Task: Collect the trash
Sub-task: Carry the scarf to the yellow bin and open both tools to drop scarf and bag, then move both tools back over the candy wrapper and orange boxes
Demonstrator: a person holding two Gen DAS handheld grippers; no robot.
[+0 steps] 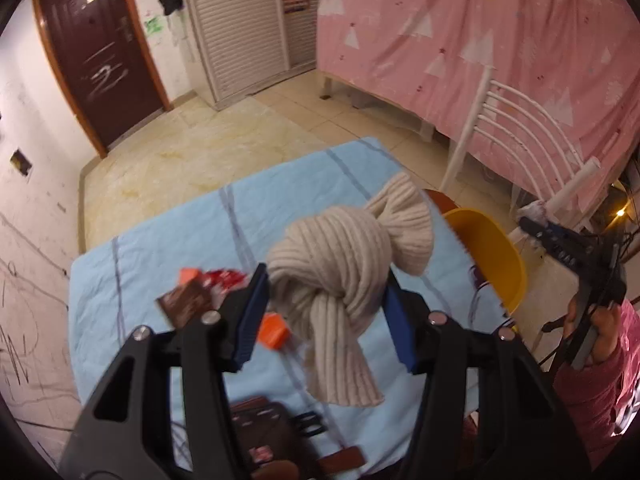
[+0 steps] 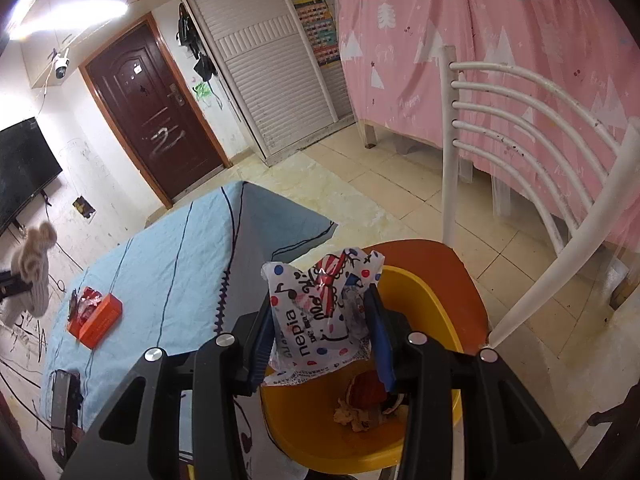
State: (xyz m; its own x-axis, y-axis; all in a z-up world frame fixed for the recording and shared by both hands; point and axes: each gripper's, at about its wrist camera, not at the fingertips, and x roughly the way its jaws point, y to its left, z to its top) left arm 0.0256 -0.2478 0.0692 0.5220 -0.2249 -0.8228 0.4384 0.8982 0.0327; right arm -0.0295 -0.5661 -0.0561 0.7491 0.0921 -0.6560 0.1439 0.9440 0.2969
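Plastic wrapper (image 2: 320,312), printed with dots and the word "nepia", sits pinched between the pads of our right tongs (image 2: 320,334), which are closed on it near its lower half while its upper edge flares free above the pads. We judge it very light, thin and crinkly, likely a little slippery, so a firm pinch across a bunched fold holds better than a grip on one loose edge. Just below and beyond these tongs is the yellow bin (image 2: 424,304), standing on an orange chair seat (image 2: 436,256), with peel and scraps already in its bottom; the wrapper hangs over its near rim, so letting go here looks likely to drop it inside, though so light a piece could drift. On the other side, our left tongs (image 1: 324,312) grip a knotted beige knit scarf (image 1: 332,276), the pads pressing the knot from both sides and a loose tail hanging down toward us. We take it to be soft, springy and light, and the knot seems the best hold, since the tail would only slide through. Under and to the left of the left tongs, on the blue-covered worktop (image 1: 160,248), lie an orange box (image 1: 274,330), a brown packet (image 1: 186,302) and a red crumpled wrapper (image 1: 220,278); the box should be stiff and easy across its narrow sides, the two wrappers flimsy. Farther off stand a white chair back (image 2: 520,120) and a pink curtain (image 1: 480,40).
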